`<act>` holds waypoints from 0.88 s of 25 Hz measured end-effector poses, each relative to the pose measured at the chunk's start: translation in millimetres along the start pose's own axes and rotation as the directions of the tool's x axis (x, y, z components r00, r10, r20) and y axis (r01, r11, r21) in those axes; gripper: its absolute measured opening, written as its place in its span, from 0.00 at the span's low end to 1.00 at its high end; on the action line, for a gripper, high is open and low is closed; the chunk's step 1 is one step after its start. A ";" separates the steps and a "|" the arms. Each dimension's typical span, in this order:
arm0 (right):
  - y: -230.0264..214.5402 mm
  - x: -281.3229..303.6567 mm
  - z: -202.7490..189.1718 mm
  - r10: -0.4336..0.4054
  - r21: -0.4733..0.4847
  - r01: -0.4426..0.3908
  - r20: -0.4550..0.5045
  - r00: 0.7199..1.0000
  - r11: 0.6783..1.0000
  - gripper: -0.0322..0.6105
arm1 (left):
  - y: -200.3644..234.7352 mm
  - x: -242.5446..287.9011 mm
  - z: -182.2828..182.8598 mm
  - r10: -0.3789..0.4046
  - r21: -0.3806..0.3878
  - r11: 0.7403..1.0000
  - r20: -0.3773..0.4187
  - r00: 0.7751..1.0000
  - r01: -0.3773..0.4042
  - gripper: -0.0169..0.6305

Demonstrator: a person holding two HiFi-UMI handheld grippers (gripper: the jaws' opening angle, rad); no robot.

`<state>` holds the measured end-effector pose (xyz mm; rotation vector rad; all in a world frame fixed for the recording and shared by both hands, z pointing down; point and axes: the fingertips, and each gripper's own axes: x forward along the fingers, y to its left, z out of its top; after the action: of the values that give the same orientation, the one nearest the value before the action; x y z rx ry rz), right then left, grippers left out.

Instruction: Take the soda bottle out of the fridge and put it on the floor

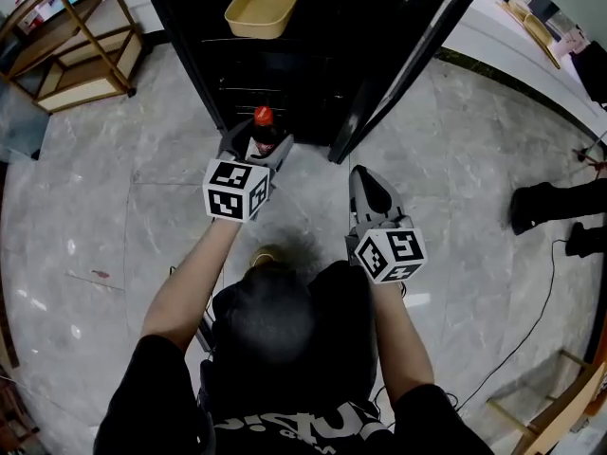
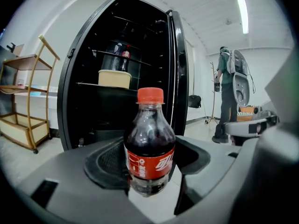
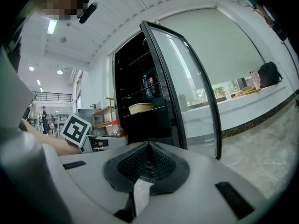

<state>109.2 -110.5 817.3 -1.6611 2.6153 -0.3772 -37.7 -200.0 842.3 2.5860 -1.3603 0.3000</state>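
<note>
The soda bottle, dark cola with a red cap and red label, stands upright between the jaws of my left gripper, which is shut on its lower body. In the head view the soda bottle and left gripper are held out in front of the open black fridge, above the floor. My right gripper hangs to the right, near the fridge door. Its jaws are shut and hold nothing. From the right gripper view the bottle shows at the left.
A yellow tub sits on a fridge shelf, with more bottles on the shelf above. A wooden rack stands at the left. A person's legs and a cable are on the marble floor at the right.
</note>
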 end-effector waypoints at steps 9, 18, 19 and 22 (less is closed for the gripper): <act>-7.3 -6.3 -42.0 -0.002 -0.008 0.002 -0.028 1.000 1.000 0.09 | -10.7 9.0 -88.4 -0.028 0.018 0.999 -0.040 0.999 0.029 0.50; -7.0 5.9 -63.7 0.069 -0.029 -0.071 -0.052 0.996 0.997 0.09 | -12.6 33.4 -170.4 -0.050 0.022 0.998 -0.052 0.997 0.051 0.50; -8.1 8.0 -66.4 0.075 -0.022 -0.077 -0.056 0.996 0.997 0.09 | -10.9 36.7 -178.0 -0.047 0.020 0.999 -0.054 0.997 0.048 0.50; -12.7 11.4 -75.8 0.080 -0.009 -0.081 -0.073 0.994 0.997 0.09 | -6.4 45.2 -201.0 -0.031 0.010 0.999 -0.061 0.998 0.031 0.50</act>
<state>104.5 -111.3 894.8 -1.5685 2.7315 -0.4278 -24.2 -177.4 1046.7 2.5821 -1.3006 0.3797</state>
